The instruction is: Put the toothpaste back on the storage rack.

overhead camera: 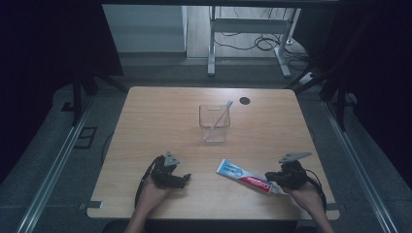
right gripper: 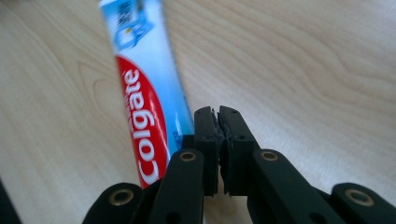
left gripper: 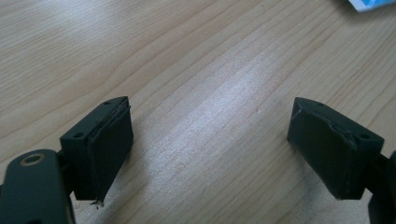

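A red, white and blue Colgate toothpaste tube [overhead camera: 245, 176] lies flat near the table's front edge, right of centre. My right gripper [overhead camera: 268, 177] rests at the tube's right end; its jaws are shut with nothing between them. In the right gripper view the tube [right gripper: 140, 102] runs along the left side of the shut right gripper [right gripper: 218, 112]. My left gripper [overhead camera: 187, 178] sits at the front left, and the left gripper [left gripper: 210, 116] is open wide over bare wood. A clear plastic cup [overhead camera: 214, 124] stands mid-table with a pink toothbrush [overhead camera: 221, 118] leaning inside it.
The wooden table [overhead camera: 155, 116] has a dark round cable hole [overhead camera: 244, 101] near its back edge. A corner of the tube [left gripper: 369, 3] peeks into the left gripper view at top right. Desk legs [overhead camera: 211, 43] and cables stand on the floor behind.
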Tool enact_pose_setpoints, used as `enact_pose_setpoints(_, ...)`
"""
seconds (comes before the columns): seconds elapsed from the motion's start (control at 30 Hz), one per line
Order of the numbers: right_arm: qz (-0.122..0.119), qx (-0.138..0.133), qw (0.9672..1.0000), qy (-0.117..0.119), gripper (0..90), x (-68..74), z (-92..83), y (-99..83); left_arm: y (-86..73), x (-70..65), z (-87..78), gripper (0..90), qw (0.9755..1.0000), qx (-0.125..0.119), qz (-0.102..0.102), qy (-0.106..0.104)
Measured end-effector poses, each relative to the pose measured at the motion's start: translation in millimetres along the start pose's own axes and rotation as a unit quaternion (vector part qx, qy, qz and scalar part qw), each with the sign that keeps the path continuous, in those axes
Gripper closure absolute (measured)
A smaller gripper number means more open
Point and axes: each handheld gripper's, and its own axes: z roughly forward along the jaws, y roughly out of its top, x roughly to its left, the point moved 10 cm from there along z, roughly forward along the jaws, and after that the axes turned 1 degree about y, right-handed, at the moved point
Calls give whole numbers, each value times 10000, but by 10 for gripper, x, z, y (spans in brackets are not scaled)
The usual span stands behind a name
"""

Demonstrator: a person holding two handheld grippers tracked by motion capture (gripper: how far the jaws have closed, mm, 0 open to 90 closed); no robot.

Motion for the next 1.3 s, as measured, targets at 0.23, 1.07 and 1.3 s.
enact_pose_setpoints(0.23,-9,23,10000,5,857,72,-52,-64,0,-1,0,144,10000,-1,-4,-4)
enact_pose_setpoints(1.07,-624,972,9932,122,504,335,16,164,1,-1,1,144,10000,-4,-6,0)
enact_pose_setpoints(1.3,-783,1381,9873,65,472,386,156,231,-1,0,-1,144,10000,7,-3,-1)
